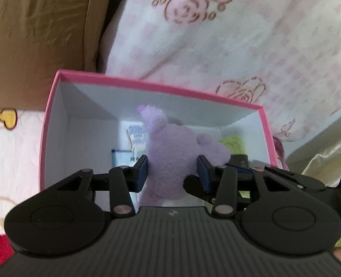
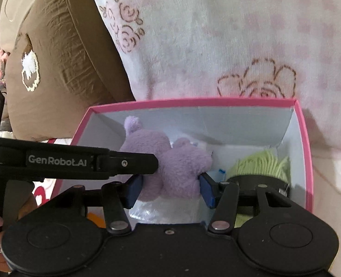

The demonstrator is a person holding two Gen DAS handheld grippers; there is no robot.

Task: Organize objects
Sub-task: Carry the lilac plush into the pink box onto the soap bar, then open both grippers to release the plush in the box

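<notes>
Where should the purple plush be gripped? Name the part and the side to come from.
Grip the purple plush across its thick middle, coming through the open top of the pink box, since its walls block the other sides. The ear and limbs are thin and likely floppy. The left gripper straddles that middle now.

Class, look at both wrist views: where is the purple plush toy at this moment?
The purple plush toy hangs over the open pink box, pinched by the left gripper and right gripper, with green yarn to its right.
</notes>
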